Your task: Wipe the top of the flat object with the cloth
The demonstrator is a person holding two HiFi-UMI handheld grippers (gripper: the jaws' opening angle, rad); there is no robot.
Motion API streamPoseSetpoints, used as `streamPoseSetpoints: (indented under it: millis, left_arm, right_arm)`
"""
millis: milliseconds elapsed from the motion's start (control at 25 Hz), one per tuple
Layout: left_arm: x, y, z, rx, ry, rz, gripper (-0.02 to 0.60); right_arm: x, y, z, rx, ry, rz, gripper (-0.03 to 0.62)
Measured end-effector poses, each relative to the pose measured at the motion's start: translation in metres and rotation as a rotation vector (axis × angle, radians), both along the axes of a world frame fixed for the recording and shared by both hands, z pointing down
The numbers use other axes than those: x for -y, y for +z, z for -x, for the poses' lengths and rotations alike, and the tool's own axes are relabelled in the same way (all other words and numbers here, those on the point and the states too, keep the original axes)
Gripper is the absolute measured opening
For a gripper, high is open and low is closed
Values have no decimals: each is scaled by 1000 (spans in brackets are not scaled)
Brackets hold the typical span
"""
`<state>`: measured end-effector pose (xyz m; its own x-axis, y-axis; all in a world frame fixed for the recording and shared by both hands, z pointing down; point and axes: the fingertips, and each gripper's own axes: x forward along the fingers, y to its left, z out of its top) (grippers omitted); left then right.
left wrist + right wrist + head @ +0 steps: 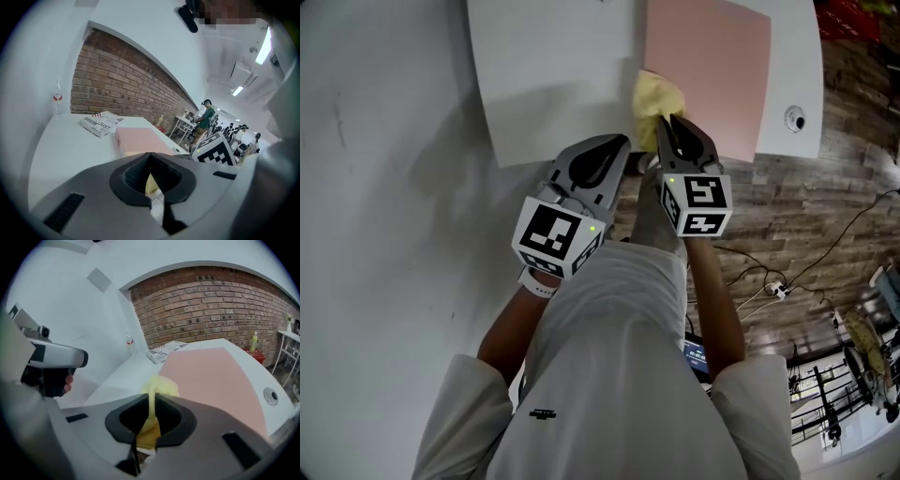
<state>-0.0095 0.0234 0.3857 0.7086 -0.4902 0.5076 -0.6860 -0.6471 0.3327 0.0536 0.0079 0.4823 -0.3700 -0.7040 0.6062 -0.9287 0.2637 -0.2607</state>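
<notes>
A flat pink object [708, 66] lies on the white table [553, 84], right of its middle. My right gripper [675, 127] is shut on a bunched yellow cloth [654, 98], which rests at the pink object's near left edge. In the right gripper view the cloth [157, 387] pokes up between the closed jaws of the right gripper [152, 397], with the pink object [215, 376] just beyond. My left gripper [622, 145] hovers at the table's near edge, left of the cloth, shut and holding nothing. From the left gripper [150, 155] the pink object [140, 139] shows ahead.
A printed box [166, 350] and a clear bottle [129, 341] stand at the table's far end by a brick wall. A round cable port [794, 118] sits near the table's right edge. Cables [769, 281] lie on the wooden floor. People [204, 119] stand far off.
</notes>
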Motion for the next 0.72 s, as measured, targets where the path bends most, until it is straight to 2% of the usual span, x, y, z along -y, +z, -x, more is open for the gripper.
streamPoseSetpoints:
  millis: [320,720]
  left_arm:
    - [2,1,-9,-5,30,8,18]
    - [7,14,-40,31,128,4,18]
  right_arm:
    - [-2,0,-27,-44,51,29,41]
    - [-17,7,-94,-162,131,57,41]
